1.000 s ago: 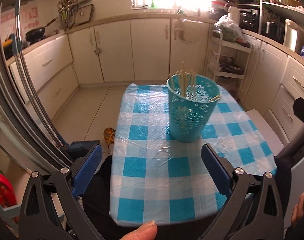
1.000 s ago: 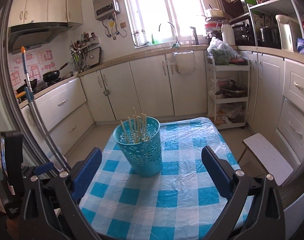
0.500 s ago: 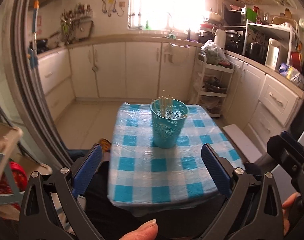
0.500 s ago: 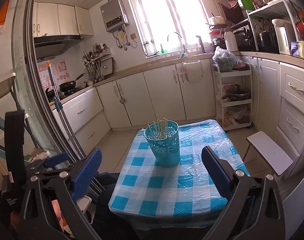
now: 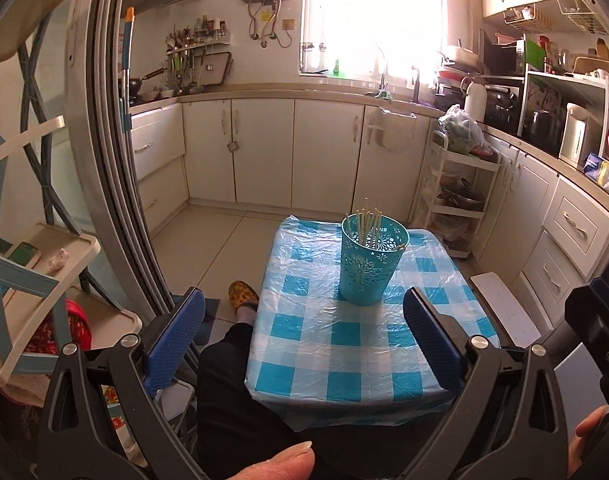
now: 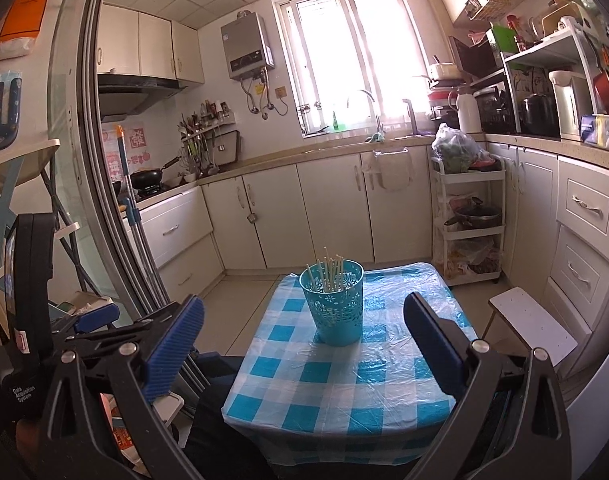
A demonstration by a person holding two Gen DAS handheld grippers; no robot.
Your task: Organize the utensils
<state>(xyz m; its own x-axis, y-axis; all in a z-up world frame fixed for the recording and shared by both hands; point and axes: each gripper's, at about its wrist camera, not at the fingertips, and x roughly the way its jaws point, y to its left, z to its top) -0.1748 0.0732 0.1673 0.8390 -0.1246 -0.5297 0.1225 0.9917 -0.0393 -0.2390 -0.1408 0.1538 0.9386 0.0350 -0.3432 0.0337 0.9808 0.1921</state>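
Centrally, turquoise perforated plastic cup (image 5: 371,262) of pale wooden chopsticks (image 5: 367,226), upright on blue-white checked counter (image 5: 340,364), left gripper (image 5: 304,340) and right gripper (image 6: 304,344) jaws spread, empty, well short of it.

Pale thin sticks (image 5: 367,226) in perforated turquoise plastic cup (image 5: 369,266): lower lengths hidden by cup wall; type too small to tell. Blue-white checked plastic tablecloth (image 5: 344,344): near edge partly behind black gripper frame, both views. Thumb tip (image 5: 282,462): cut off at bottom edge, left wrist view. Small table (image 6: 336,446) under the cloth: hidden. Red lettering on wall poster (image 6: 136,142): unreadable.
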